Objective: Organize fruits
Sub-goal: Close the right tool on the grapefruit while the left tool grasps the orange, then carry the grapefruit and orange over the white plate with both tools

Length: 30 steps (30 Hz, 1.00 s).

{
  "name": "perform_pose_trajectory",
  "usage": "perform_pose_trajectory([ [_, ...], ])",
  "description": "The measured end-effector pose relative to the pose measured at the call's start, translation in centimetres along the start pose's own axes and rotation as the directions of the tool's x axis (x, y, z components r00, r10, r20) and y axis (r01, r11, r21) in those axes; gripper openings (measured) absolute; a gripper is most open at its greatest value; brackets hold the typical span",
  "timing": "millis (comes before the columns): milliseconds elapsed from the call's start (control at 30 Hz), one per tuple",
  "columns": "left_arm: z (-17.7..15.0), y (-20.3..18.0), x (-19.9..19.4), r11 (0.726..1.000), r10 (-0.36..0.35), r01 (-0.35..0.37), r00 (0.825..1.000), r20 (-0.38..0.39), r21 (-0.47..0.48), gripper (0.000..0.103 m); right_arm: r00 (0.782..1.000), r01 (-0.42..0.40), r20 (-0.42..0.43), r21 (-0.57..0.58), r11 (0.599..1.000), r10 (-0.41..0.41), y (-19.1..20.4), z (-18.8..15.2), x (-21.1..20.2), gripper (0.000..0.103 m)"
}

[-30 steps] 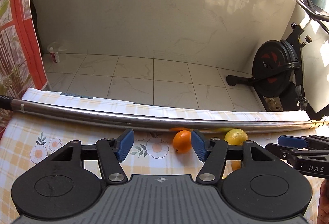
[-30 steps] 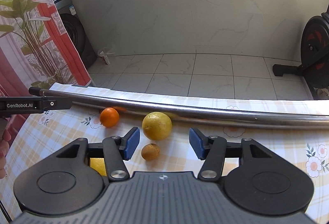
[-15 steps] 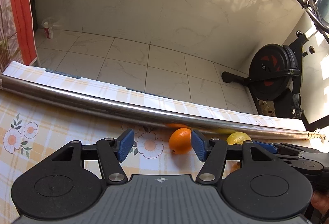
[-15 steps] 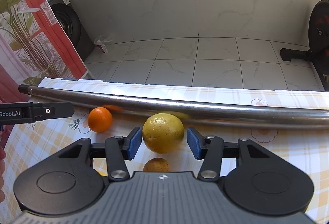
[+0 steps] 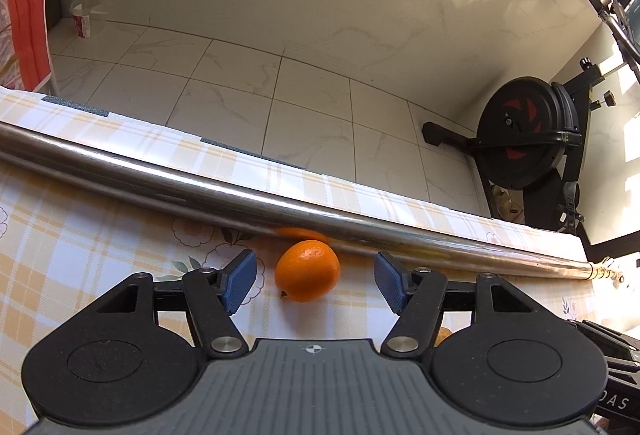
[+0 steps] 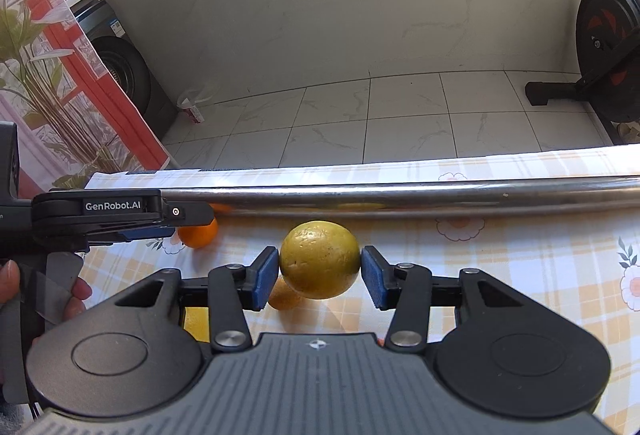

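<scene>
A small orange [image 5: 307, 270] lies on the checked tablecloth [image 5: 80, 259] just before a steel pipe [image 5: 200, 191]. My left gripper [image 5: 314, 281] is open, its blue pads on either side of the orange without touching. In the right wrist view, my right gripper [image 6: 320, 273] has its blue pads against both sides of a large yellow citrus [image 6: 319, 259]. A smaller orange-brown fruit [image 6: 283, 298] sits behind and below it. The left gripper [image 6: 120, 213] shows at the left beside the orange [image 6: 199, 234].
The steel pipe [image 6: 400, 195] runs along the table's far edge. A yellow fruit piece [image 6: 197, 323] peeks under the right gripper's left arm. An exercise bike [image 5: 524, 131] stands on the tiled floor beyond. A red curtain and plant [image 6: 48, 75] are at the left.
My left gripper moved forward and right so the orange now sits between its open pads. My right gripper advanced and closed its pads onto the yellow citrus.
</scene>
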<state>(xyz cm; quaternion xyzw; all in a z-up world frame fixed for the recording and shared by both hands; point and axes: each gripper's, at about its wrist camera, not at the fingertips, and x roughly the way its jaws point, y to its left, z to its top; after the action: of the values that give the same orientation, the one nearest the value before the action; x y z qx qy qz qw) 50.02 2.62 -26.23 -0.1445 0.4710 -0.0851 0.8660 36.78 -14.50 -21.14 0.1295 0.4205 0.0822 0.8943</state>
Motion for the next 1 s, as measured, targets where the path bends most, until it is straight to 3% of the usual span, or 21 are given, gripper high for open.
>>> perform_pose_trajectory([
  [33,0.0,-0.3,0.2,1.000,0.024,-0.024,1.000,-0.012,0.012,0.062,1.000,0.004,0.003,0.003,1.000,-0.004,-0.1,-0.1,-0.4,0.048],
  [67,0.1,-0.4,0.3,0.999,0.047,-0.047,0.998,-0.028,0.020,0.047,1.000,0.007,0.006,0.006,1.000,-0.007,-0.2,-0.2,-0.8,0.048],
  [133,0.2,-0.2,0.4,0.998,0.054,-0.053,0.997,-0.053,0.016,0.040,1.000,0.007,0.010,0.015,1.000,-0.007,-0.3,-0.5,-1.6,0.048],
  [333,0.0,0.3,-2.0,0.998,0.063,-0.062,0.998,-0.027,0.010,0.040,0.999,0.002,0.045,0.019,1.000,-0.003,-0.1,-1.2,-4.8,0.048],
  [600,-0.9,-0.4,-11.4,0.994,0.061,-0.068,0.995,0.081,0.082,0.040,0.992,-0.033,0.125,0.056,0.998,0.026,0.9,-2.2,-10.5,0.048],
  [1000,-4.2,-2.7,-25.7,0.982,0.096,-0.130,0.968,0.232,0.136,0.040,0.971,-0.045,0.236,0.076,0.996,0.025,2.0,-6.0,-18.8,0.049],
])
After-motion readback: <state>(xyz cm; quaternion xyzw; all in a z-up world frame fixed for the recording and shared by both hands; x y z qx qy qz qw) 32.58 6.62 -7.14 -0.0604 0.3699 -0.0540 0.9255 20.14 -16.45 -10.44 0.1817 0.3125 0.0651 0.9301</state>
